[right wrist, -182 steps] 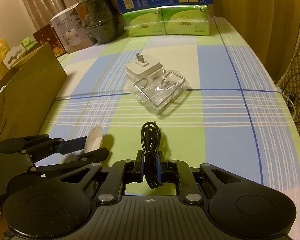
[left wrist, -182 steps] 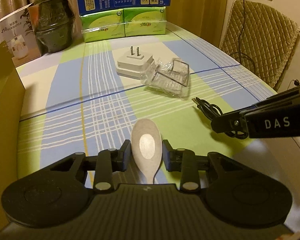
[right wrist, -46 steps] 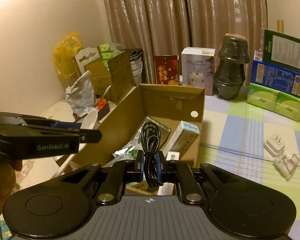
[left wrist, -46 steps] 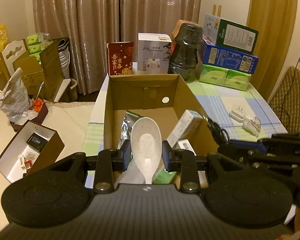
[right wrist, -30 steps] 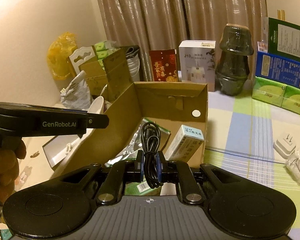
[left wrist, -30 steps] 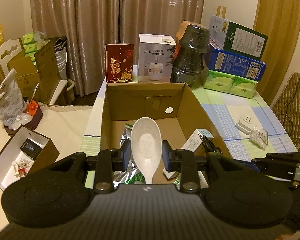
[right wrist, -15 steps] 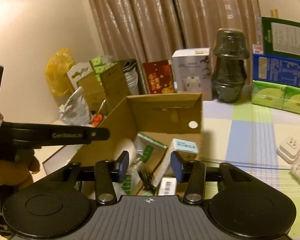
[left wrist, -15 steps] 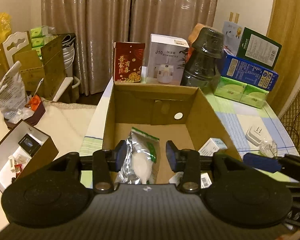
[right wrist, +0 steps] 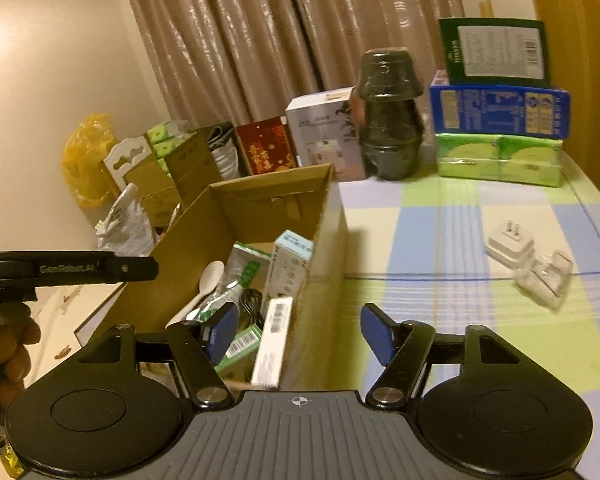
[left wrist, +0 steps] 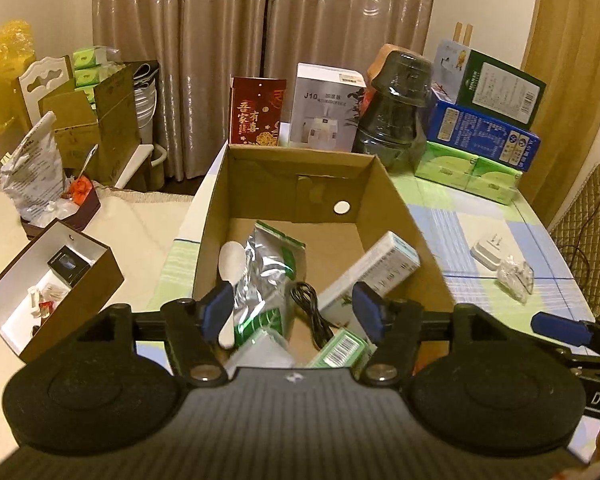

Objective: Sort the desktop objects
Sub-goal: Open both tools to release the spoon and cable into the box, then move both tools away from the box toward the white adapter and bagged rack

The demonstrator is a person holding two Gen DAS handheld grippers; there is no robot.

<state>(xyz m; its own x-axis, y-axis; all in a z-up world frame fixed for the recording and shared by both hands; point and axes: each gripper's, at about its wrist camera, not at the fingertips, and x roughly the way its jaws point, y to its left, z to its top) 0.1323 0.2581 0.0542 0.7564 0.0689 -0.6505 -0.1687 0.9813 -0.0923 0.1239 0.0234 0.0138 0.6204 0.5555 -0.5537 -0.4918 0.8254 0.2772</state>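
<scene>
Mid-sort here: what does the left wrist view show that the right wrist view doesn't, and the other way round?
Only the left wrist view shows the open brown box on the floor beside the table, and the right gripper from the side. Only the right wrist view shows a hand holding the left gripper. Both show the cardboard box holding the spoon and black cable, with the plug adapter left on the table.

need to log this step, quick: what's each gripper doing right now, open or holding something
Left gripper: open, holding nothing, above the cardboard box.
Right gripper: open, holding nothing, over the box's right wall.
</scene>
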